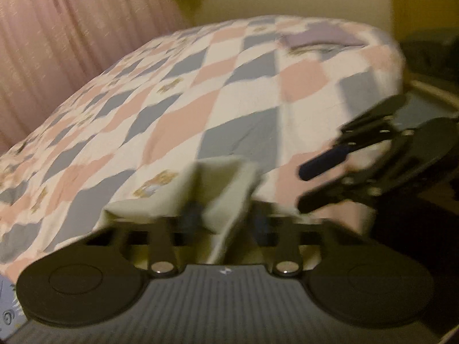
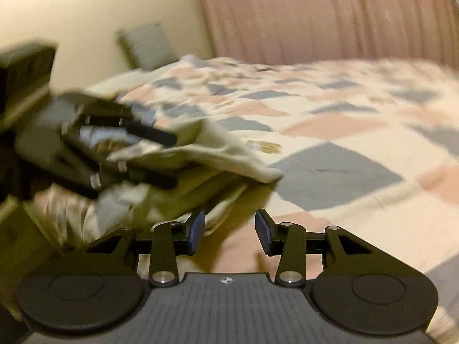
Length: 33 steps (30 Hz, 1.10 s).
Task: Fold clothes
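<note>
The cream garment (image 2: 229, 154) lies bunched at the near edge of the bed, its cloth crumpled and lifted off the patchwork quilt (image 2: 338, 132) where the left gripper (image 2: 172, 160) has hold of it. That quilt is the largest thing in both views, a spread of pink, grey-blue and white diamonds with small tan motifs, covering the bed from the near edge back to the pink pleated curtain (image 2: 315, 14) behind it. A cream wall (image 2: 86, 5) stands beside the curtain, and a grey rectangular thing, perhaps a cushion, leans against it (image 2: 146, 46); the blur keeps me from saying more. In the left wrist view a pale purple folded piece (image 1: 324, 35) rests on the far end of the quilt (image 1: 178, 86), well apart from the grippers. Nearer, the garment (image 1: 226, 177) rises as a creased fold between the left gripper (image 1: 226, 215) fingers, which are drawn in against the cloth and pinch it, the blue pads mostly hidden by the fabric. The right gripper (image 1: 312, 183) shows at the right of that view, blurred, over the quilt's edge and just beside the garment. In its own view the right gripper (image 2: 230, 230) hangs above the quilt with its jaws spread, the blue pads (image 2: 198, 229) apart and nothing between them, the garment just ahead and to the left.
</note>
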### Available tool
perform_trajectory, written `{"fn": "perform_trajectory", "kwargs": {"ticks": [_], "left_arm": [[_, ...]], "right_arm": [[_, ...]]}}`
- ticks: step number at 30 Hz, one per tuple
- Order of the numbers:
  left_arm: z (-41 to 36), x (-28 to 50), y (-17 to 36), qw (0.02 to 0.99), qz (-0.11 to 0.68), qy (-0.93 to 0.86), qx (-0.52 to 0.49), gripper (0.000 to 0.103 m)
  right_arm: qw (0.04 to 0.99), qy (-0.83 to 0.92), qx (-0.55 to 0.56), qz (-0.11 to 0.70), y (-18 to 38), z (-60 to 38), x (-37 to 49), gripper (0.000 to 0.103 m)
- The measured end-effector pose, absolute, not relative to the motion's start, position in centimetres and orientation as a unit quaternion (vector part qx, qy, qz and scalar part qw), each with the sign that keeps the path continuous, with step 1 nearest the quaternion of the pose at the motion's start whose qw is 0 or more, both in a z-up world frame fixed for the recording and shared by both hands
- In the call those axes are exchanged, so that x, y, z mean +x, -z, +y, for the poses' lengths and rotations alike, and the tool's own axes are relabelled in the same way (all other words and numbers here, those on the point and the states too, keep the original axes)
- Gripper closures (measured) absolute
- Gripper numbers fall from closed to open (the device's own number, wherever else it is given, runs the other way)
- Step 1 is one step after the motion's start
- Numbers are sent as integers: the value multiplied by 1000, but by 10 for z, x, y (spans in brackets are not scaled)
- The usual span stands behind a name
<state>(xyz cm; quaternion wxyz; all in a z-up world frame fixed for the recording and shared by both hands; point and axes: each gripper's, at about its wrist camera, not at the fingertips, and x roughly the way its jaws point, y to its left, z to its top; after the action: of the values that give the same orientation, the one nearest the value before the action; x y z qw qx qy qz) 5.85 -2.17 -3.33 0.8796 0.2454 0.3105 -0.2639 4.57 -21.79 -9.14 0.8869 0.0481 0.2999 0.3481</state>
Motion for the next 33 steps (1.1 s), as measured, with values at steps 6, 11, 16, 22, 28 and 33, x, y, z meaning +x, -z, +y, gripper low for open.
{"fn": "perform_trajectory", "kwargs": {"ticks": [6,11,16,22,28,33], "left_arm": [[45,75,-8,932,280,163,162,102],[97,71,-25,943,282,97,146,102],[114,59,-17,943,296,81,125,102],[110,61,-34,952,270,115,89,102],[84,79,-76,965,196,166,53,102],[82,95,-53,955,233,184,9,100]], "right_arm": [[857,-359,137,344,103,-210,89,41],[830,-368,189,375,112,-192,125,41],[797,-365,239,418,127,-176,147,89],[823,-362,200,389,96,-195,131,99],[908,-299,118,267,2,-249,120,99],[954,-241,44,173,-55,-282,97,99]]}}
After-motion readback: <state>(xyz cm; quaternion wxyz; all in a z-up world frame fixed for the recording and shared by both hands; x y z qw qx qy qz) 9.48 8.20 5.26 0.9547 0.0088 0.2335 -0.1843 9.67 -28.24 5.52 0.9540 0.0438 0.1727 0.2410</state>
